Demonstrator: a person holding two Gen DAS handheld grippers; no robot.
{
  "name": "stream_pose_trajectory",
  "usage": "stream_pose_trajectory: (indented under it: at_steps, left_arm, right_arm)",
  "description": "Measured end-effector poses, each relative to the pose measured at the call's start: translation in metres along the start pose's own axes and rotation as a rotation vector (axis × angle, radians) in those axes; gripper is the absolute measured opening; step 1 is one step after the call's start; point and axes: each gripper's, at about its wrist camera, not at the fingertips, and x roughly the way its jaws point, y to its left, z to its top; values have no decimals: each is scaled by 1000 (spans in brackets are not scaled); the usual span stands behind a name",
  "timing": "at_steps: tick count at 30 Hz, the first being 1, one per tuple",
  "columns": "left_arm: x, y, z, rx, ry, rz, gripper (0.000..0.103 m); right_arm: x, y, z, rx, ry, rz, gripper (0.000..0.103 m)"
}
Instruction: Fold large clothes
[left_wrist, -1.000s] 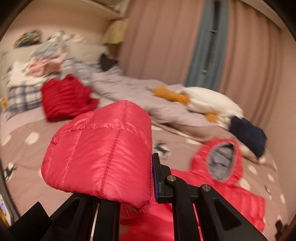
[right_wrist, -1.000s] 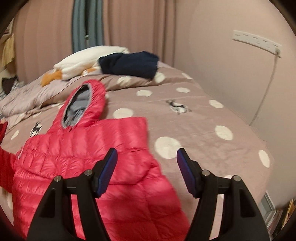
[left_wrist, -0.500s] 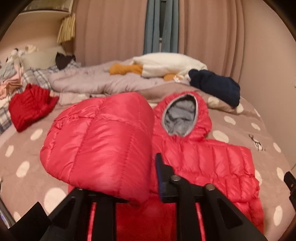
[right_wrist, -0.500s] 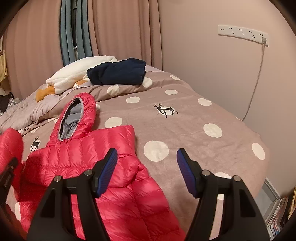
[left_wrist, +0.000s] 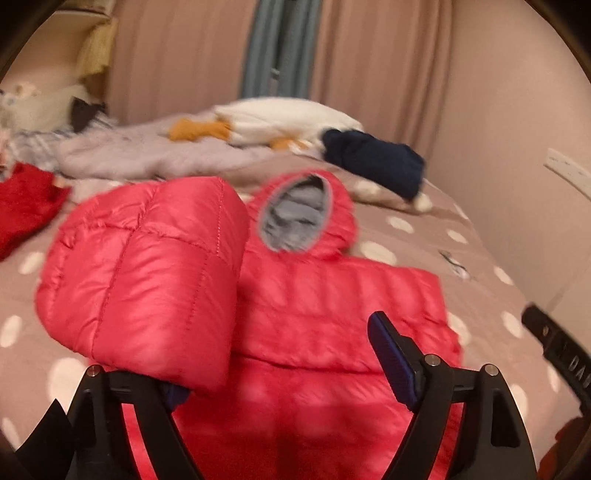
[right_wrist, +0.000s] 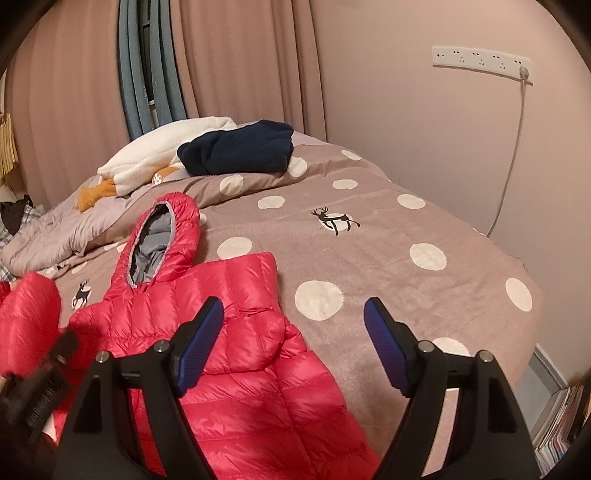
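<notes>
A red hooded down jacket lies face down on the dotted bed cover, its grey-lined hood pointing to the far side. In the left wrist view the jacket lies under my left gripper, which stands open; the jacket's left sleeve rests loose over its left finger. My right gripper is open and empty above the jacket's right edge. The left gripper's body shows at the left edge of the right wrist view.
A navy folded garment, a white plush toy and a grey quilt lie at the far side of the bed. A red knit garment lies far left. The wall and bed edge are to the right.
My left gripper has swung right over the jacket body and opened its jaws; the sleeve it was shut on now lies loose on its left finger. The right gripper stayed open.
</notes>
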Motion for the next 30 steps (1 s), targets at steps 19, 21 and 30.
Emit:
stream_pose_trajectory:
  at_steps: [19,21,30]
  left_arm:
    - [-9,-29,-8,21,-24,0,83]
    - [-14,-24,-6,8,-36,2,83]
    - [-21,9,7,-62,-82,81,83]
  right_arm:
    - [-12,-27,6,36,-16,-62,84]
    - [-11,-26,5,43,-7,-53,84]
    - [19,0,-4,47,83,40,87]
